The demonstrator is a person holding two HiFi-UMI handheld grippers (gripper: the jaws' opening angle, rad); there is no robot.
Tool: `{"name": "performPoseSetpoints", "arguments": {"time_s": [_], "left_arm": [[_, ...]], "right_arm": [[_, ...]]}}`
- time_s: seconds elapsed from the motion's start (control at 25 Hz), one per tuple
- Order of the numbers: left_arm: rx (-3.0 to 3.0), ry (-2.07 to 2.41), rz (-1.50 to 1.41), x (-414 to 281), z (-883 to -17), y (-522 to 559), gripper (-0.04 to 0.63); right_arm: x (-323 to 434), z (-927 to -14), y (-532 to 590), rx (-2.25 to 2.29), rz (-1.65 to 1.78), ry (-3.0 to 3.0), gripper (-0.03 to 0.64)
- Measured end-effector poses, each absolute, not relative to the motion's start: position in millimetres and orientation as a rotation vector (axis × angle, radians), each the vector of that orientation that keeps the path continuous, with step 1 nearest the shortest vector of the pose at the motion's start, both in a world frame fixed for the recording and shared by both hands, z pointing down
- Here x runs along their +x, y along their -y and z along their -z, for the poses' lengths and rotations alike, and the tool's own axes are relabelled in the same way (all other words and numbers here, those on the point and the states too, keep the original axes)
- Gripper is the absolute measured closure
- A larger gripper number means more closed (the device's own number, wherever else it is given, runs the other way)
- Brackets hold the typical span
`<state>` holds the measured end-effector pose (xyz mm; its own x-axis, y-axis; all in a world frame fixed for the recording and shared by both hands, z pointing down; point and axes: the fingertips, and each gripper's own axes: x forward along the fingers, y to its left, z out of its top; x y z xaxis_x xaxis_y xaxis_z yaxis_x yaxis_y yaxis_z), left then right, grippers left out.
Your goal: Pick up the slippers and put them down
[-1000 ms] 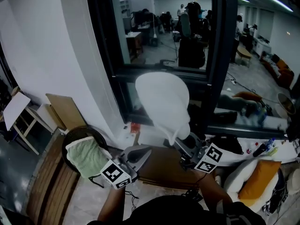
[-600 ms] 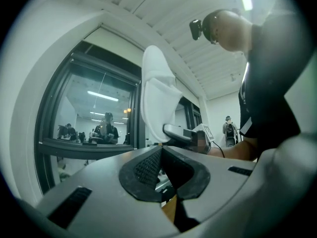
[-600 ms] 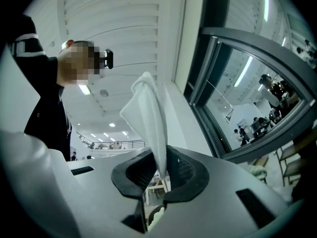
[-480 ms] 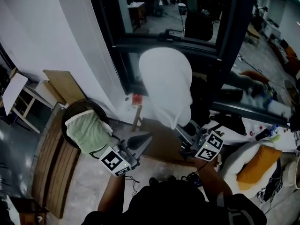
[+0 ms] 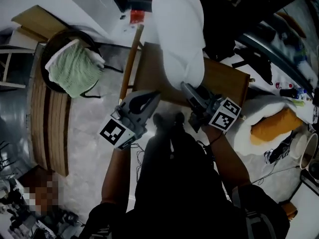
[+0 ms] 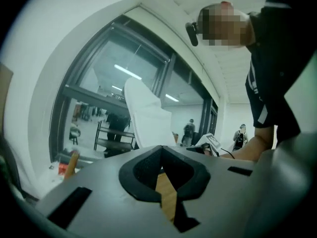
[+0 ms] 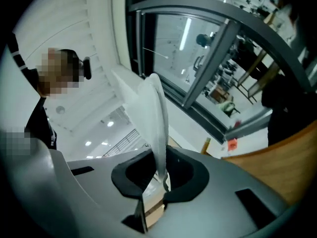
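**Head view.** We find the right gripper clamped on the near end of a white slipper. The slipper's long axis runs straight away from the tongs, over a wooden board. Whether it touches the board we cannot tell. The left gripper stands just beside it. A wooden stick lines the board's left edge, with bare floor beyond.

**Left gripper view.** The jaws are together with nothing between them. The slipper stands beyond their tips.

**Right gripper view.** The jaws pinch the slipper's thin edge, and it rises edge-on. We judge the board offers ample room for set-down.
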<state>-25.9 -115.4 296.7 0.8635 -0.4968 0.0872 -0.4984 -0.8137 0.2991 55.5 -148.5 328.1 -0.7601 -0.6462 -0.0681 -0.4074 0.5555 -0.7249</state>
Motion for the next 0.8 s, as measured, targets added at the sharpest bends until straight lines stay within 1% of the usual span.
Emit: {"name": "performPoseSetpoints", "arguments": {"time_s": [0.2, 0.48, 0.64, 0.8], "left_arm": [[2.629, 0.716, -0.014, -25.6, -367.2, 124.3, 0.584], [2.499, 0.698, -0.042, -28.0, -452.6, 97.5, 0.584], [2.44, 0.662, -0.048, -25.4, -484.8, 78.3, 0.584], [2.408, 0.654, -0.025, -21.1, -499.4, 67.0, 0.584]], "right_arm": [[39.6, -414.8, 152.0, -0.878, 1.286, -2.336, 0.557], [13.9, -518.0, 119.3, -0.888, 1.59, -2.113, 0.558], [0.9, -558.4, 102.4, -0.89, 1.7, -1.994, 0.557], [-6.4, -584.3, 90.1, -0.909, 1.776, -1.959, 0.557]]}}
